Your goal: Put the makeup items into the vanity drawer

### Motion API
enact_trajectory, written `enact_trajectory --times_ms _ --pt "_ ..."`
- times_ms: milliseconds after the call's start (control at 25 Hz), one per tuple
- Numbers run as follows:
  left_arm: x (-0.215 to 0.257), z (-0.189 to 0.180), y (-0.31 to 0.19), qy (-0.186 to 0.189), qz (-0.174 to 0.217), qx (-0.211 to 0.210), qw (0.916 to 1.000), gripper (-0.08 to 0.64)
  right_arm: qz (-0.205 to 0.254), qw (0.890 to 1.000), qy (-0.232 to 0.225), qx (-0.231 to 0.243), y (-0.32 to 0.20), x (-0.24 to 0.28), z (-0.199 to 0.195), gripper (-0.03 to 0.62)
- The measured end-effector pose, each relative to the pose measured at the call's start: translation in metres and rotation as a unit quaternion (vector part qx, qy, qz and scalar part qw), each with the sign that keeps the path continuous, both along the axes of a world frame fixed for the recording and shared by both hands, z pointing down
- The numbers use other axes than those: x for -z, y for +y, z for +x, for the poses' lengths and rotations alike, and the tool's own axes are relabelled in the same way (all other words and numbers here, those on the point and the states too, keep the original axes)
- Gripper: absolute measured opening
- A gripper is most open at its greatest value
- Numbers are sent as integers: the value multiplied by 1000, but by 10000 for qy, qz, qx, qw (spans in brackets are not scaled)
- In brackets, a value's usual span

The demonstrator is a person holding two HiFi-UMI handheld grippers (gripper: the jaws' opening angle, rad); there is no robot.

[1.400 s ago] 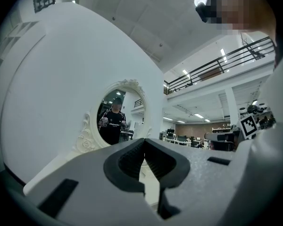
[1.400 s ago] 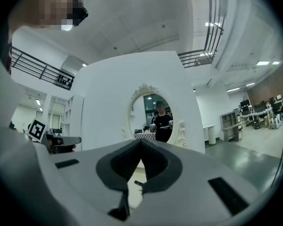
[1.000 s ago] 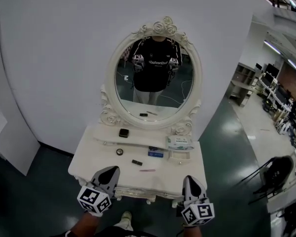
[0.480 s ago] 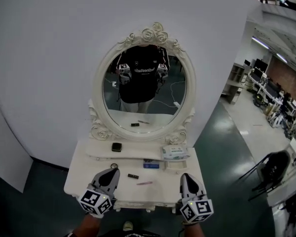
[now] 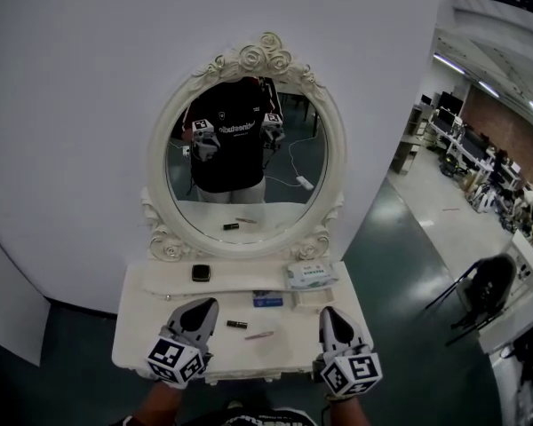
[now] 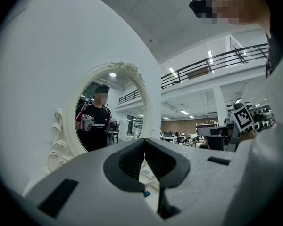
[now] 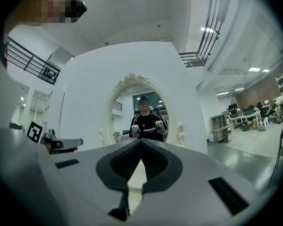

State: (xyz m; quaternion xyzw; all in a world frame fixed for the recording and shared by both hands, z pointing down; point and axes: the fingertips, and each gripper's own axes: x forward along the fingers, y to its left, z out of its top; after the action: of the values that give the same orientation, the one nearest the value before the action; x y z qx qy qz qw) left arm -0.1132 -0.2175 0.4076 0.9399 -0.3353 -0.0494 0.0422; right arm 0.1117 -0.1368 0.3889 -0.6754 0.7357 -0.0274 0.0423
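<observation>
Across the white vanity top, just ahead of both claws, lie the makeup items. A dark lipstick tube and a pink pencil sit between the claws, and a black compact is on the raised shelf under the mirror. My left gripper and right gripper are both pinched fully closed on nothing, pointing level over the front edge. I read this as the approach, with nothing stowed yet. The drawer front is out of my sight, so next I'd part one claw's jaws and find its handle.

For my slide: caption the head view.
Left gripper and right gripper, shut, empty, face the mirrored vanity bearing makeup items.
</observation>
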Motion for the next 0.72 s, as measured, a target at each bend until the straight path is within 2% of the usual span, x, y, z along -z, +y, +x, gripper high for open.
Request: enact_trajectory --times_ms 560,640,720 --pt "-12 16 -8 -21 -41 -292 9996 10 -112 9999 -13 107 -20 -9 -3 3" --pt "-15 21 -3 -145 -19 -473 9988 99 -121 9998 -20 132 -21 -11 -6 3" --pt "-17 26 0 -232 -9 -586 9980 139 -141 9998 -33 161 -22 -13 -8 3"
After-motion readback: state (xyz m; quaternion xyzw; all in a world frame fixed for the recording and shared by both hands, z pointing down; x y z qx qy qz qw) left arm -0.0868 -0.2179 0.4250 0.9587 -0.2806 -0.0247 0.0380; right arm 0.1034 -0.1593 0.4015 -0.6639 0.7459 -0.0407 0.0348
